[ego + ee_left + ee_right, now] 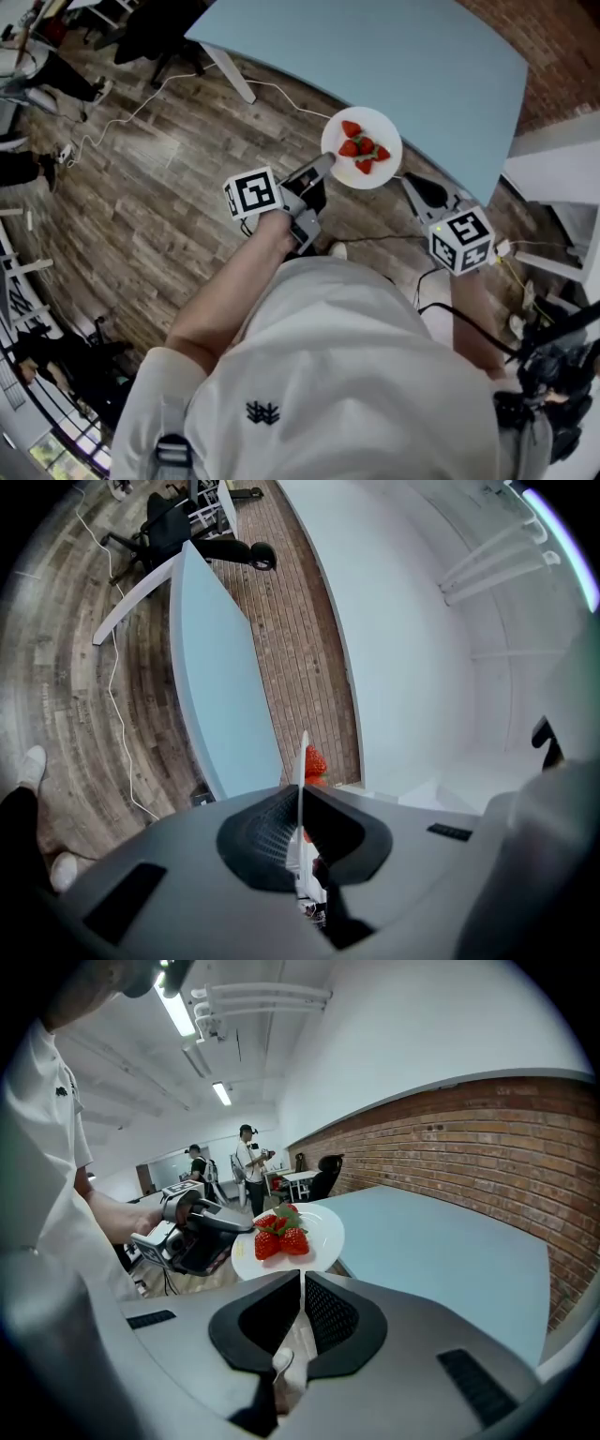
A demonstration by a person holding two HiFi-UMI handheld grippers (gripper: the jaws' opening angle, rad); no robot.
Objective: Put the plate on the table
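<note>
A white plate (362, 147) carrying several strawberries (363, 150) hangs in the air just off the near edge of the light blue table (403, 56). My left gripper (325, 167) is shut on the plate's left rim. In the left gripper view the plate (302, 761) shows edge-on as a thin white line between the jaws of the left gripper (300, 803), with a strawberry (315, 761) beside it. My right gripper (419, 190) hovers to the right of the plate, shut and holding nothing. The right gripper view shows the plate (319, 1237) level, ahead of the right gripper (302, 1283), beside the table (441, 1241).
A wooden floor (141, 187) with a white cable (122, 117) lies below. The table's white leg (230, 75) and an office chair (155, 33) stand at the left. A brick wall (469, 1138) runs behind the table. People (248, 1162) stand far back.
</note>
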